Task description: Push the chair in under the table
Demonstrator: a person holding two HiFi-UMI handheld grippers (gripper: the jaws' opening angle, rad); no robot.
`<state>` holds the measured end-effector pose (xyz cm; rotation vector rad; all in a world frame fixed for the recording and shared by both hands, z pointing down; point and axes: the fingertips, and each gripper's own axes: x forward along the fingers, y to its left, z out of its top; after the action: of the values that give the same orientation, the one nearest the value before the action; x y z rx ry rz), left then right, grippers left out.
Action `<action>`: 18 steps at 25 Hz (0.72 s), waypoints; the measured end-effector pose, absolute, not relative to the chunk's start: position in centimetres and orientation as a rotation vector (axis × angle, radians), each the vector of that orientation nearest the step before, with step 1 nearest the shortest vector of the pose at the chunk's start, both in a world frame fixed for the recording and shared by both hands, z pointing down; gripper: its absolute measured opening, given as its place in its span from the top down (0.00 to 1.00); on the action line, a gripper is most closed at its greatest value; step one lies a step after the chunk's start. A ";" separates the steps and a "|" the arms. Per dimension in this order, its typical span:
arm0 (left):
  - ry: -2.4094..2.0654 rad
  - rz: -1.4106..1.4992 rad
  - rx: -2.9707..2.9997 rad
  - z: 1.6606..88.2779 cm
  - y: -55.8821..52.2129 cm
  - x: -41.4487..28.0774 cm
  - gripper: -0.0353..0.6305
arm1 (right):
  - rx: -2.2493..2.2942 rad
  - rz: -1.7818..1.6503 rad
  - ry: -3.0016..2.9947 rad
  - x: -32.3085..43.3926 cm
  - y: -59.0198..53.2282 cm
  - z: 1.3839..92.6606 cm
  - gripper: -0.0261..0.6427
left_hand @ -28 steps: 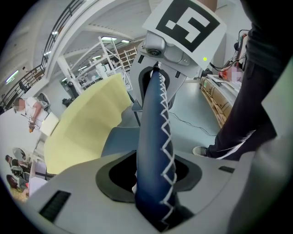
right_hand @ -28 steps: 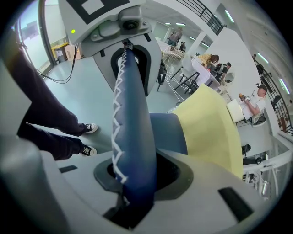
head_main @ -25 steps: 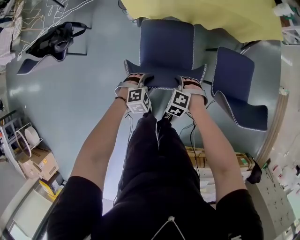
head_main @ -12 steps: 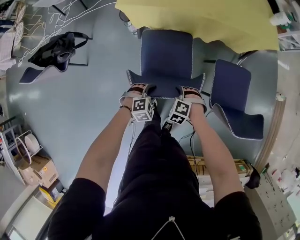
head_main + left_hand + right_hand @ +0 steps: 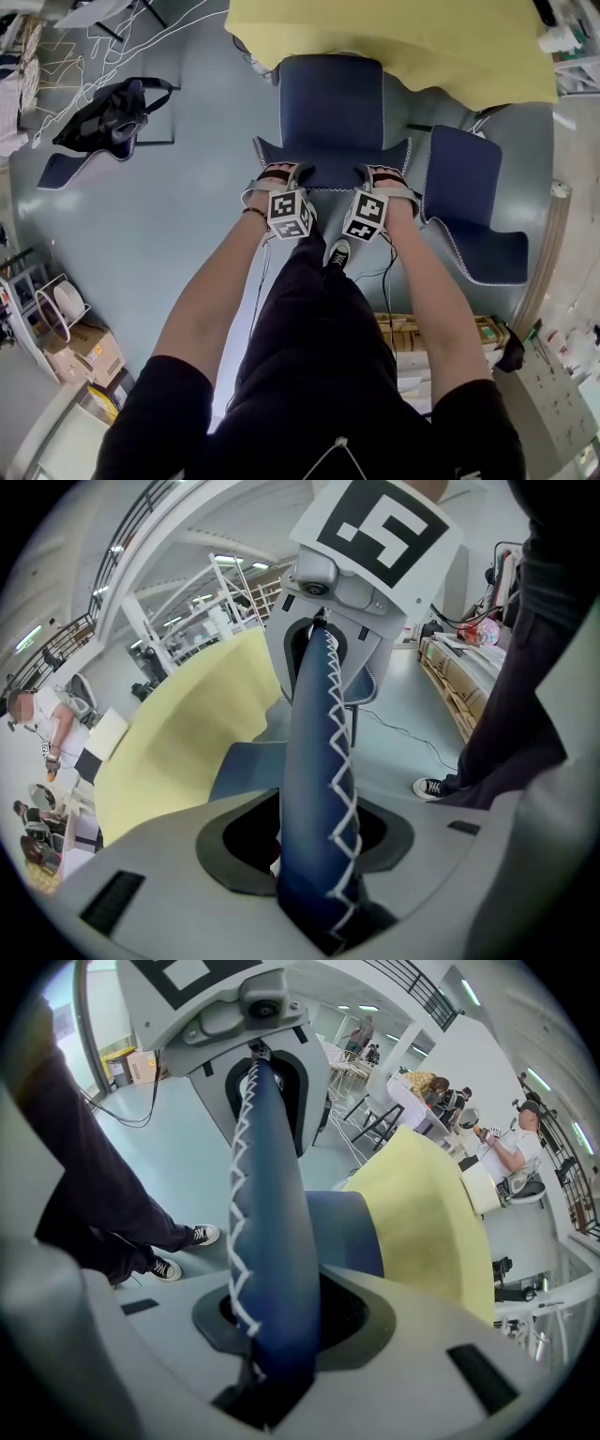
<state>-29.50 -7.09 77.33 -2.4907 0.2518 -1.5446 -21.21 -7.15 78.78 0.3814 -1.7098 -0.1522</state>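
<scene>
We note left gripper (image 5: 279, 174) and right gripper (image 5: 381, 176), each pinching the top edge of the blue chair (image 5: 330, 103) back. Seat front meets the yellow table (image 5: 422, 37).

Bright, even light from ceiling strip lamps (image 5: 472, 992); a soft sheen lies on the grey floor (image 5: 169, 216), shadows faint. Every view bends strongly at its edges; the gripper views have black rounded corners and slightly soft near surfaces
</scene>
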 end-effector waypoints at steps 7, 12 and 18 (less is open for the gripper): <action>0.234 -1.541 -2.485 77.4 -11.1 -30.0 0.69 | 0.395 -0.131 -1.725 -22.0 -10.8 78.9 0.78; 0.210 -1.539 -2.483 77.4 -13.5 -30.2 0.69 | 0.404 -0.119 -1.719 -22.1 -13.1 78.8 0.78; 0.197 -1.549 -2.481 77.4 -16.2 -29.7 0.69 | 0.407 -0.110 -1.723 -21.7 -15.7 78.7 0.78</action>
<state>-29.69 -16.17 77.40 -2.4813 0.1968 -1.5487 -21.72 -15.70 78.73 0.4067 -1.7234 -0.1098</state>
